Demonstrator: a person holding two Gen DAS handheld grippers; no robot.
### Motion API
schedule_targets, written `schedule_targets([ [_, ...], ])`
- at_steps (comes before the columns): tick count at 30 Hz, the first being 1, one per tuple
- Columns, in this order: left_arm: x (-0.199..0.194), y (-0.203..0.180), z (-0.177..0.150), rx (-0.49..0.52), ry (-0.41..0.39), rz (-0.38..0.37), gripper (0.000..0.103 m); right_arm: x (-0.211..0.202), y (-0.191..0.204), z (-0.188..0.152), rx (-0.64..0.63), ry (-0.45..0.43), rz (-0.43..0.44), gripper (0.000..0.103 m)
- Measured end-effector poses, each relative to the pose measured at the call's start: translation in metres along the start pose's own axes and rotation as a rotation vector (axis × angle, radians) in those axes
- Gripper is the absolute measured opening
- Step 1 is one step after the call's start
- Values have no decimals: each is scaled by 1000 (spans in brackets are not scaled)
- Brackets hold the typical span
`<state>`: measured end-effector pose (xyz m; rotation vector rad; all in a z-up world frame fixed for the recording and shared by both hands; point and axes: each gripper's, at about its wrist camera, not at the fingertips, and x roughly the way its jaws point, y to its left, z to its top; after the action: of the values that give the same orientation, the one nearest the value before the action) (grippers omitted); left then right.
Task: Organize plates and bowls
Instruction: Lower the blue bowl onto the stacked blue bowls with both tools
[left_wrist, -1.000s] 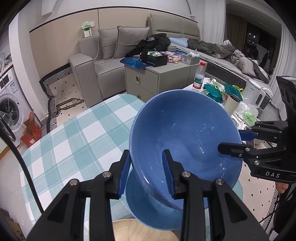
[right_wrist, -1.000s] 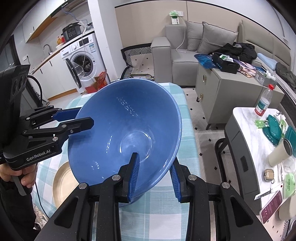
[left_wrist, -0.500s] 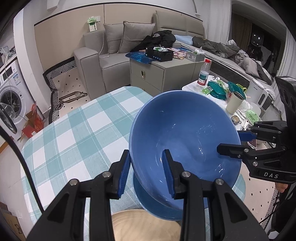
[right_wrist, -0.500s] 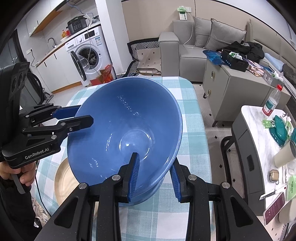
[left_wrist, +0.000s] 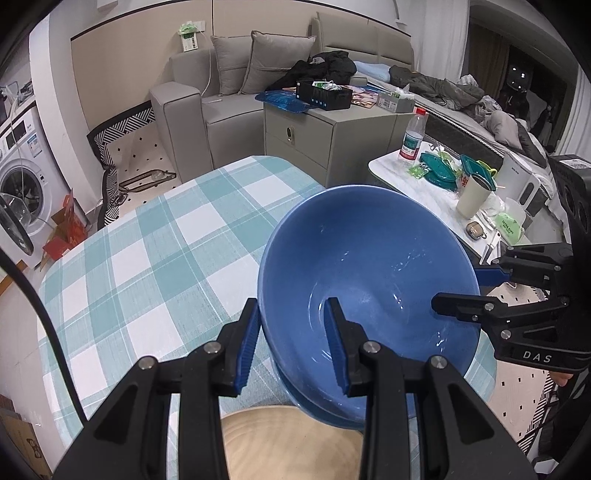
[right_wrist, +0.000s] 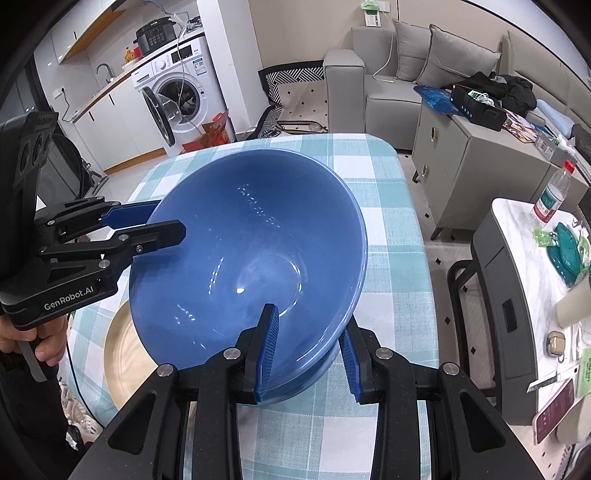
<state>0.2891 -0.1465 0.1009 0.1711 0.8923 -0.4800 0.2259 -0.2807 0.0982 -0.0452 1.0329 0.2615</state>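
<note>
I have lowered the blue bowl (left_wrist: 369, 280), both tongs pinching its rim: left gripper (left_wrist: 291, 345), right gripper (right_wrist: 308, 350). It now sits nearly nested in the lower bowl (right_wrist: 314, 373) beside the wooden plate (right_wrist: 123, 354); release seems next.

A blue bowl (right_wrist: 251, 266) fills mid-frame, tilted, over the checked table (right_wrist: 391, 295). The right gripper (right_wrist: 308, 354) clamps its lower rim; the left gripper (right_wrist: 155, 225) grips its left rim.

Glossy smooth blue bowl (right_wrist: 258, 251); matt woven checked tablecloth (left_wrist: 147, 258); matt wood-look plate (left_wrist: 291, 443).
</note>
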Motion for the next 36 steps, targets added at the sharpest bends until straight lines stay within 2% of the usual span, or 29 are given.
schedule_targets([
  [36,20,4,-20,5,66,-10,33,19,15,-10,-60,76,-39,34],
])
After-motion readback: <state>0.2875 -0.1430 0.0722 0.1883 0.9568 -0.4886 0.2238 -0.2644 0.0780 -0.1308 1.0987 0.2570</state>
